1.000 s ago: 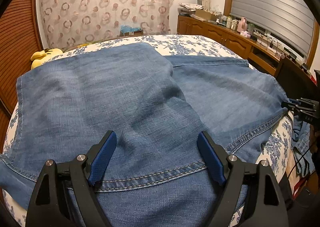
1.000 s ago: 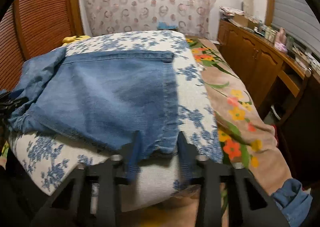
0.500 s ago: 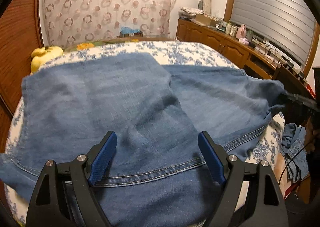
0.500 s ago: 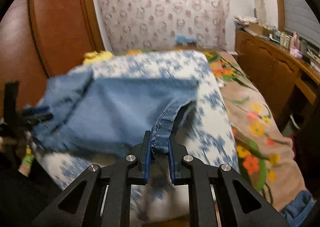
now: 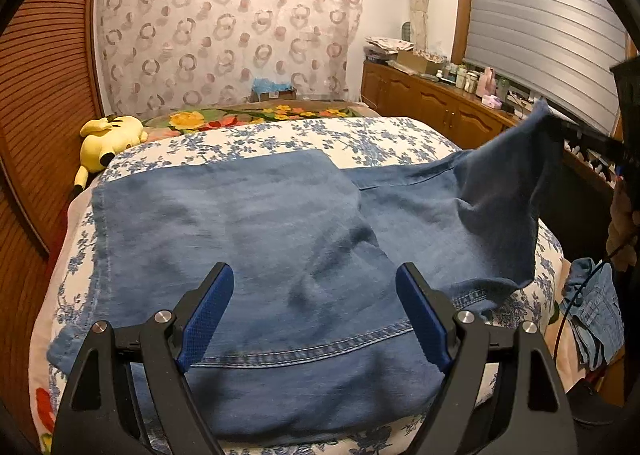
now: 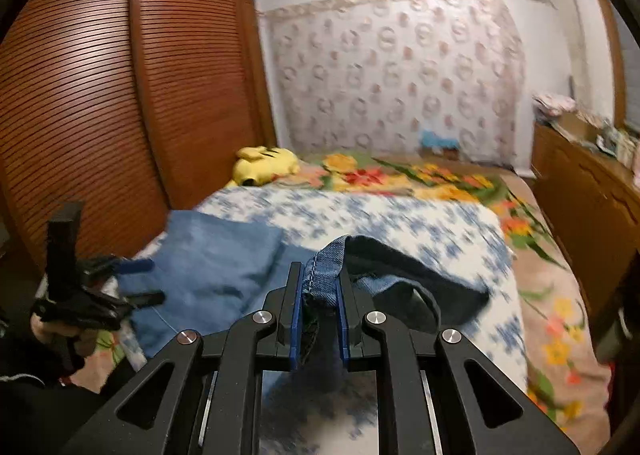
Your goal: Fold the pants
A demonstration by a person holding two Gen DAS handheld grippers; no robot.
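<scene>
Blue denim pants (image 5: 256, 239) lie spread on the bed, one half folded over the other. My left gripper (image 5: 316, 311) is open, hovering just above the near hem with cloth below its jaws. My right gripper (image 6: 320, 295) is shut on a hem corner of the pants (image 6: 324, 259) and holds it lifted above the bed. In the left wrist view that lifted corner (image 5: 536, 127) rises at the right. The left gripper also shows in the right wrist view (image 6: 140, 279), open, at the left.
The bed has a blue floral sheet (image 5: 360, 139) and a flowered blanket (image 6: 552, 295). A yellow plush toy (image 5: 108, 139) lies at its head. A wooden wardrobe (image 6: 100, 95) stands left, a cluttered cabinet (image 5: 440, 103) right. More denim (image 5: 596, 319) hangs beside the bed.
My right gripper shut on the pants' hem corner and raised it well off the bed, towards the left. My left gripper stayed open and rose a little over the near hem.
</scene>
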